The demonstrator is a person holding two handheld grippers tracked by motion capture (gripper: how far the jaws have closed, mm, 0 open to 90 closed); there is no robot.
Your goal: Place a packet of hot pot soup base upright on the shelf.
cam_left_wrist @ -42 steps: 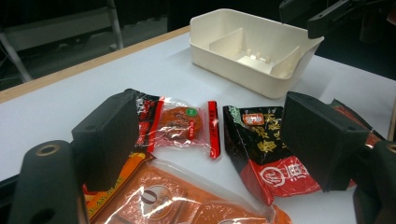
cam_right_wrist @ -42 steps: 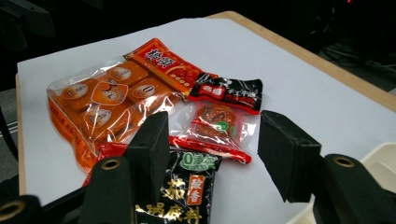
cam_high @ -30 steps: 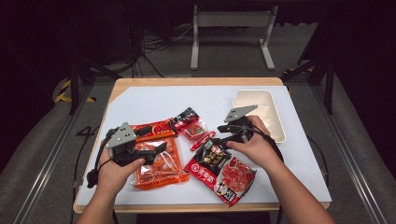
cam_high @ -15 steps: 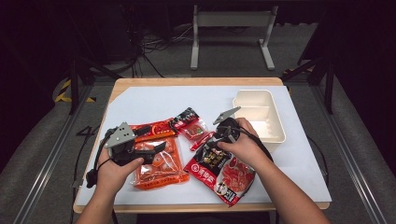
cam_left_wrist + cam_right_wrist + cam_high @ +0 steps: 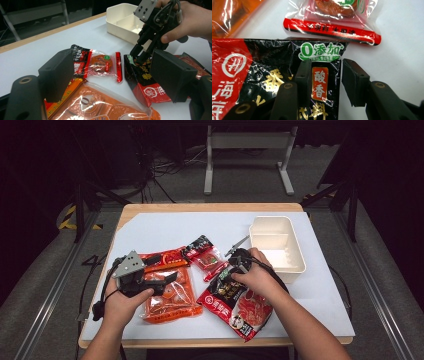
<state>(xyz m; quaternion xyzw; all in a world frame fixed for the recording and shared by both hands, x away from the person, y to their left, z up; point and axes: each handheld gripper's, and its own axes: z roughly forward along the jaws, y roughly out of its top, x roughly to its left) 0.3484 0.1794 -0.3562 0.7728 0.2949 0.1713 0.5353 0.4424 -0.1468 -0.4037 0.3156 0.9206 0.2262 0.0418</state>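
Note:
A black-and-red sauce packet (image 5: pixel 240 302) lies flat at the table's front. My right gripper (image 5: pixel 233 269) points down at its top corner. In the right gripper view the jaws (image 5: pixel 324 63) straddle that corner of the packet (image 5: pixel 262 70): one pad rests over the print and the other stands just off the edge. They have just been closing and do not pinch it. My left gripper (image 5: pixel 170 279) hovers open over an orange packet (image 5: pixel 170 297), its wide jaws (image 5: pixel 111 62) with nothing between them. A small red packet (image 5: pixel 207 257) lies between the two grippers.
A white two-compartment container (image 5: pixel 277 220) stands at the right rear, close behind the right hand. Another red packet (image 5: pixel 162 256) lies partly under the left gripper. A white mat (image 5: pixel 160 227) covers the wooden table.
The right gripper has moved left and down from beside the container to the black-and-red packet's top corner, and its jaws have narrowed. The left gripper has stayed put.

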